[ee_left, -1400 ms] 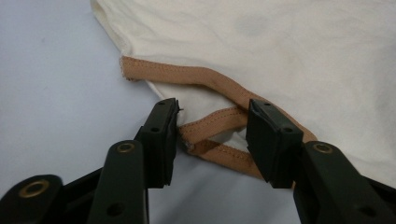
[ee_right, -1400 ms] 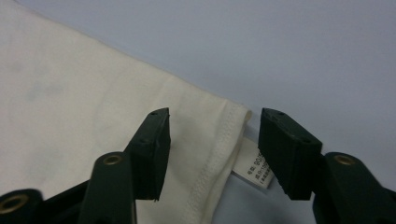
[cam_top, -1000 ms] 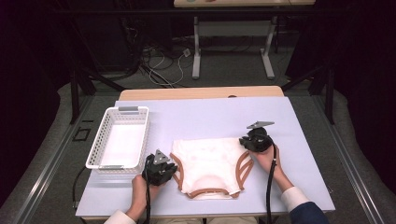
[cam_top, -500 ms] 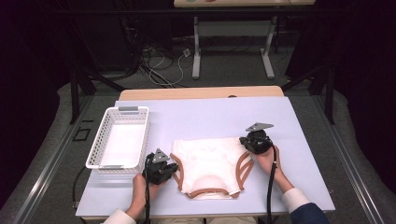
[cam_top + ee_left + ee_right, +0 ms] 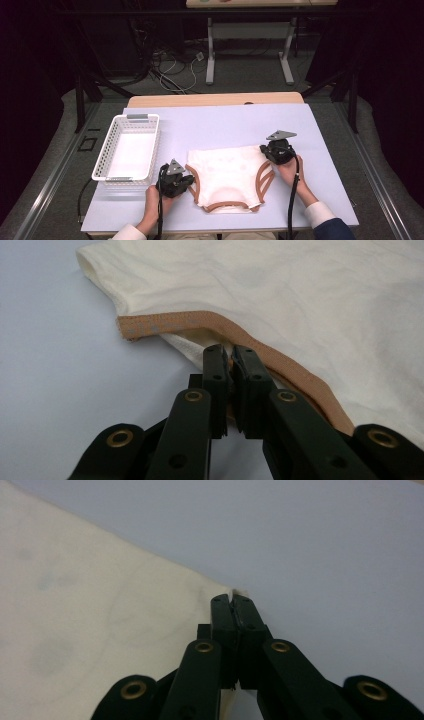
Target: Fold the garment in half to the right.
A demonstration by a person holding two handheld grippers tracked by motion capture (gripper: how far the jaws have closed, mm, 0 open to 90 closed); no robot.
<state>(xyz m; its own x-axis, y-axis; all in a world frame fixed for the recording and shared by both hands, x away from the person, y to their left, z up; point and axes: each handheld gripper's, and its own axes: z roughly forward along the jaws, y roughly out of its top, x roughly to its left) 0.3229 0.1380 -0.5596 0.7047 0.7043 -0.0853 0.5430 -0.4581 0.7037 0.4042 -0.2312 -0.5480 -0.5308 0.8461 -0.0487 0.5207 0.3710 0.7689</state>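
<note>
Cream garment (image 5: 227, 175), one, its edges clenched in two claws, left (image 5: 186, 181) and right (image 5: 266, 151); one white basket (image 5: 127, 149).

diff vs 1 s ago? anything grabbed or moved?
Both tongs have just closed onto the cream garment: the left tongs pinch its brown-trimmed edge, the right tongs pinch a corner. Neither hand has visibly shifted. The garment lies flat as before, and the white basket and table are unchanged.
</note>
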